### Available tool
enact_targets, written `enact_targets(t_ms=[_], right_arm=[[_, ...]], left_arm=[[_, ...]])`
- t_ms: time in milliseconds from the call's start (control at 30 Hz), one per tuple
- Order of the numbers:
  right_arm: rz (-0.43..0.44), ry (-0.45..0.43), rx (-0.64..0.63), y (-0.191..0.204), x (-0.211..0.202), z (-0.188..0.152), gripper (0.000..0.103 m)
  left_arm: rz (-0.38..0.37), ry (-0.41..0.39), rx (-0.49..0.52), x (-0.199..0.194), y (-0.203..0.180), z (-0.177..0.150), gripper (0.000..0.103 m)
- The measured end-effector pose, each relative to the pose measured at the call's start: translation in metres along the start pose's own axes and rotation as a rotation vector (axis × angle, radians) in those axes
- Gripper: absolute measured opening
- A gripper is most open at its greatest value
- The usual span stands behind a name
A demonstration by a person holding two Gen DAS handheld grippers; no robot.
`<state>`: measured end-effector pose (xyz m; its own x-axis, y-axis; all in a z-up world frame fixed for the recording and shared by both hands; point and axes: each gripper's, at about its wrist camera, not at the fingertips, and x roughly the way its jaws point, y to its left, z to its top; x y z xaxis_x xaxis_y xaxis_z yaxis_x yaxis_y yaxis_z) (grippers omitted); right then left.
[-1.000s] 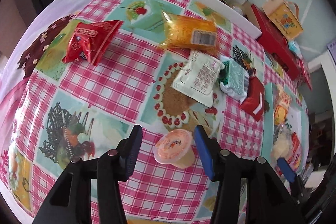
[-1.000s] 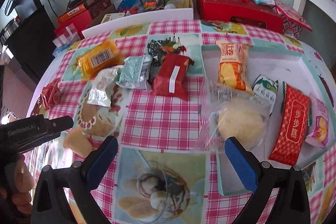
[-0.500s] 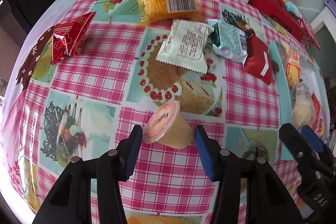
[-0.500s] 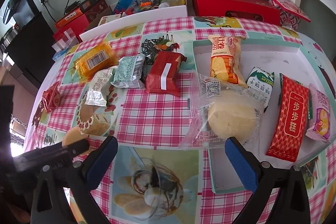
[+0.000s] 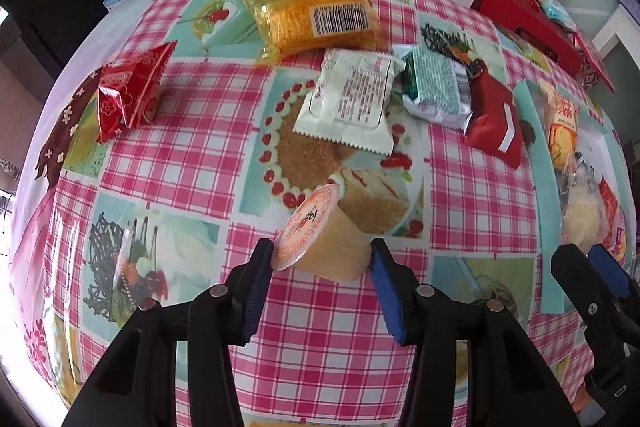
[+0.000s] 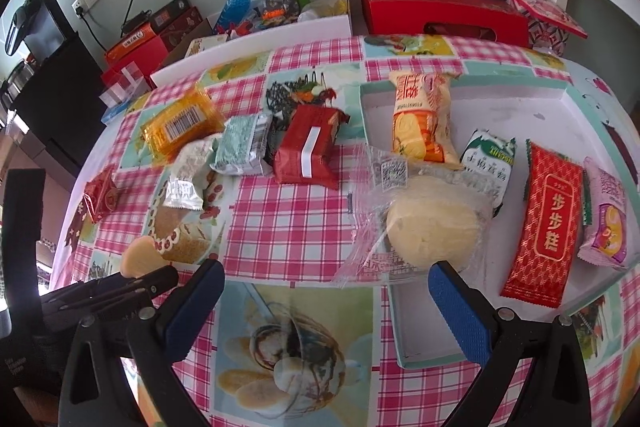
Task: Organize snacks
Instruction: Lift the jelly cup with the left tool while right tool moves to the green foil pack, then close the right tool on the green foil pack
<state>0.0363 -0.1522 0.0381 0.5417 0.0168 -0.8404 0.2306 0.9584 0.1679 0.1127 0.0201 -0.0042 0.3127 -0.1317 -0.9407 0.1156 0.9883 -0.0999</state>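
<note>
With five packets already lying in the white tray (image 6: 560, 95) and five more waiting on the tabletop (image 5: 192, 163), the left tool (image 5: 320, 269) is closing its pads around the tipped jelly cup (image 5: 320, 235), while the right tool (image 6: 324, 303) is hanging wide open, empty.

Both cameras look steeply down along their tongs, close over the checked surface (image 5: 192, 155). The left view sits left of the red striped packet (image 5: 494, 119), the right view nearer the tray (image 6: 400, 343). Both share that packet (image 6: 310, 149) and surrounding snacks.
</note>
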Motion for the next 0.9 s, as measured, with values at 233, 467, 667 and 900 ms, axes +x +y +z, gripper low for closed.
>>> enact_targets(t_ms=[233, 467, 667, 900], right_arm=[[0.029, -0.081, -0.009, 0.009, -0.017, 0.019, 0.095], [0.067, -0.038, -0.033, 0.033, 0.008, 0.066, 0.08], [0.072, 0.078, -0.07, 0.058, 0.052, 0.096, 0.068], [0.042, 0.194, -0.089, 0.077, 0.104, 0.107, 0.061]], left_arm=[[-0.049, -0.081, -0.022, -0.017, 0.004, 0.024, 0.05], [-0.084, -0.129, -0.081, -0.021, 0.022, 0.045, 0.05], [-0.111, -0.126, -0.154, -0.012, 0.045, 0.059, 0.05], [-0.143, -0.106, -0.198, 0.003, 0.056, 0.069, 0.05]])
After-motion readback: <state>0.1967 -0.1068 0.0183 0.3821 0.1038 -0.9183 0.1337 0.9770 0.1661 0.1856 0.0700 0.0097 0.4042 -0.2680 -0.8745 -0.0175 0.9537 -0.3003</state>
